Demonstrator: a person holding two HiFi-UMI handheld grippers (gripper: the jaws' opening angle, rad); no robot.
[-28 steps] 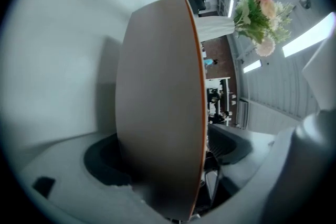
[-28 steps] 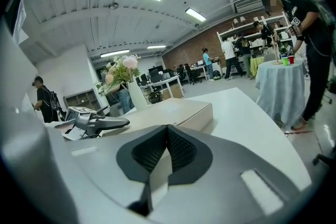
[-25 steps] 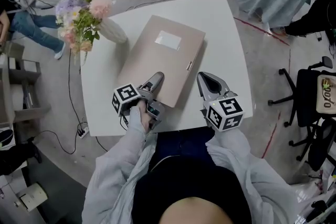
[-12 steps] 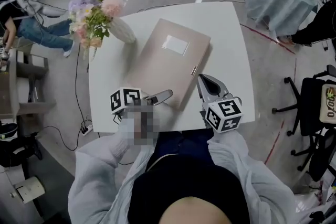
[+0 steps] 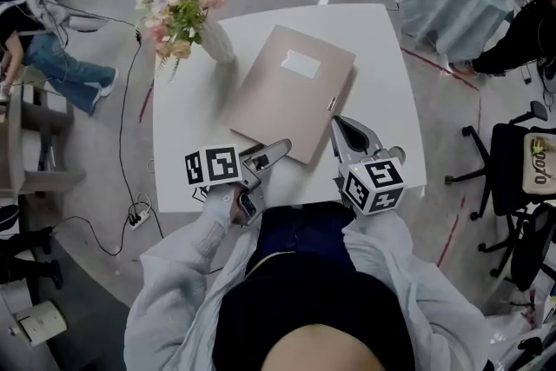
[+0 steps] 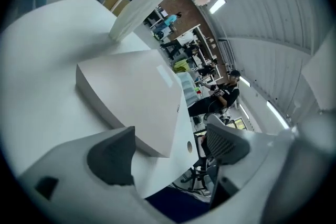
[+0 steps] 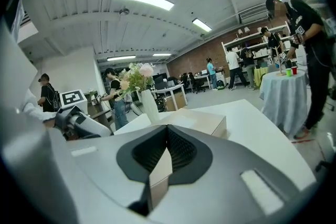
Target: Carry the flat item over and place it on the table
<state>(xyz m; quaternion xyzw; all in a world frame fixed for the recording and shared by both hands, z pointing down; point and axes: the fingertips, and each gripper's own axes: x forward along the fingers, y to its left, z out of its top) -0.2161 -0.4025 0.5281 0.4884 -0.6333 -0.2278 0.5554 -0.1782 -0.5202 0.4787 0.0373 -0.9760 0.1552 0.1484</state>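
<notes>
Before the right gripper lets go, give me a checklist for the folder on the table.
1. The folder rests on the table: ok.
2. It lies inside the table's edges: ok.
3. The left gripper is off the folder: ok. Its jaws are apart and have just been closing, and the folder's corner shows between them untouched.
4. The right gripper has a firm grip: ok, shut on the folder's near edge.
5. The vase stands apart from the folder: ok.
6. The held edge is down on the table: cannot tell.
</notes>
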